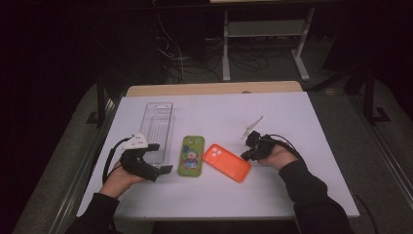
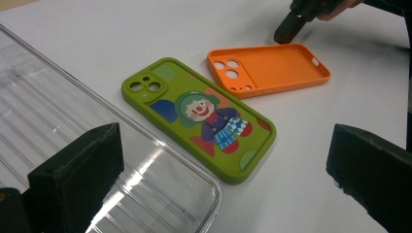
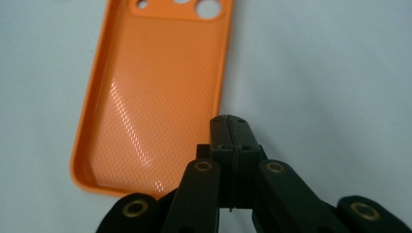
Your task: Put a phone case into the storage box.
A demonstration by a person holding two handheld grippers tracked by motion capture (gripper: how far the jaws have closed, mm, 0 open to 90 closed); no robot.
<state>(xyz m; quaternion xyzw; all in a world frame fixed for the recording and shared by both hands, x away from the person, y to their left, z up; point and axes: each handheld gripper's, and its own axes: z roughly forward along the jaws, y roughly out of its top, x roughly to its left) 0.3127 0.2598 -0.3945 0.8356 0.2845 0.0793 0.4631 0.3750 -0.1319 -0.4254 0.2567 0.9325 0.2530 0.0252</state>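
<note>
My right gripper point(image 3: 228, 121) is clenched on nothing, just beside the orange case point(image 3: 155, 97). From above it lies hollow-up beside the green clown case point(image 1: 191, 156); my left gripper point(image 2: 218, 165) gapes wide.

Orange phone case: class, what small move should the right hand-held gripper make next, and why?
Probably open its jaws. The right hand-held gripper is shut and empty beside the orange phone case, which lies hollow side up, so it cannot grip the rim yet.
</note>
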